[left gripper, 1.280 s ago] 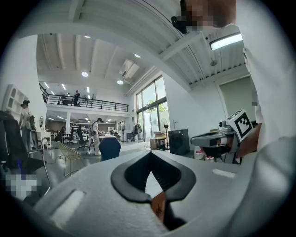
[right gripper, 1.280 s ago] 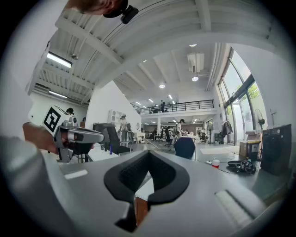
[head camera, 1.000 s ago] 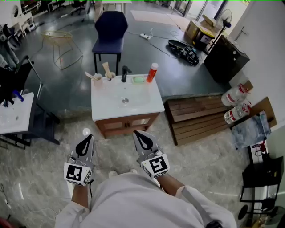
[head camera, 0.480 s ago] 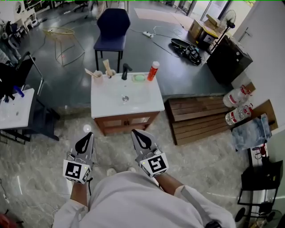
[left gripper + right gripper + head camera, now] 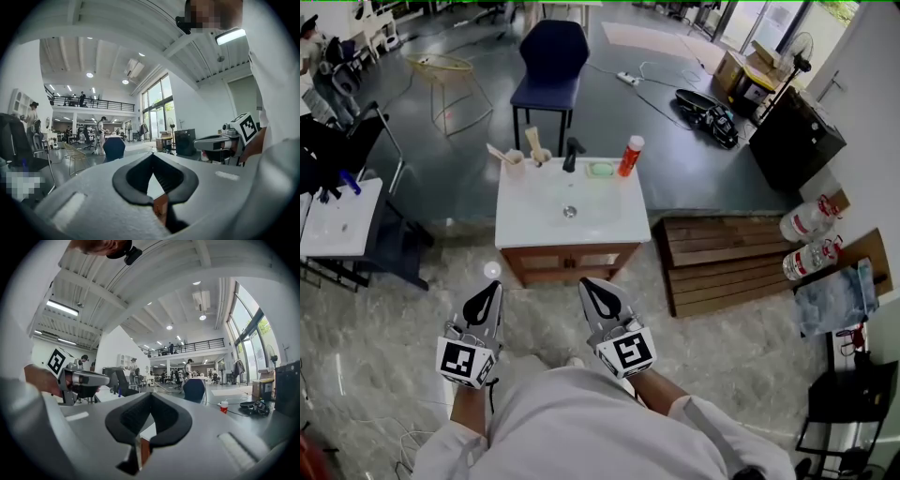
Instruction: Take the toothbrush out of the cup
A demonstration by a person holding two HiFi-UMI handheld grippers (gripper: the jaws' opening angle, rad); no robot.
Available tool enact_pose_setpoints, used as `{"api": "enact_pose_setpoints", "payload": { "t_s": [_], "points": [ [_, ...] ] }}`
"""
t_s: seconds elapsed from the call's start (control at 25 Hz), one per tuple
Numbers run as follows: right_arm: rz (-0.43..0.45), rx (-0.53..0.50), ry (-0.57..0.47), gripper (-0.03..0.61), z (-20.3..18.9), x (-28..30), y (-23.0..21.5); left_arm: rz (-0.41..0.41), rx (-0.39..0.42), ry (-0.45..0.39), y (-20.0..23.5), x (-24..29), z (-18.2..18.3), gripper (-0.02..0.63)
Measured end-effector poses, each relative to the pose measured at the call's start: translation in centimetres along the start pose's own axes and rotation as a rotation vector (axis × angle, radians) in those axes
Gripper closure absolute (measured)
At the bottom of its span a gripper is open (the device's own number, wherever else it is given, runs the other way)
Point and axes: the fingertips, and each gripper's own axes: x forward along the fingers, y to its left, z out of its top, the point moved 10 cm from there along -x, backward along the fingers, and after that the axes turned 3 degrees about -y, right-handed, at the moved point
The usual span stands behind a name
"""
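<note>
Left gripper [image 5: 492, 289] and right gripper [image 5: 589, 287] are both clenched shut on nothing, held level in front of the counter [image 5: 609, 220]. Toothbrush [image 5: 497, 154] is seen propped in the cup [image 5: 516, 169] at the counter's back left corner, well apart from both, untouched.

My head view looked steeply down at the distant sink [image 5: 525, 223]; both gripper views faced level, sharing the chair [image 5: 551, 58] beyond.

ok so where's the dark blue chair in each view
Head view: top centre, behind the sink, the dark blue chair.
Left gripper view: left of centre, above the jaws.
Right gripper view: right of centre.
Shared landmark: black cabinet, right of the chair everywhere.
</note>
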Motion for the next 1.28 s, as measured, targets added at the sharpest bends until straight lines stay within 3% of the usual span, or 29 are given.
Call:
{"api": "enact_pose_setpoints", "payload": {
  "t_s": [0.44, 1.28],
  "points": [
    [0.005, 0.005, 0.014, 0.577, -0.8, 1.7, -2.0, 0.01, -0.007, 0.002, 1.3, 1.9, -0.7, 0.609],
    [-0.106, -0.023, 0.044, 0.577, -1.2, 13.9, -2.4, -0.074, -0.042, -0.018, 14.8, 8.3, -2.7, 0.607]
  ]
}}
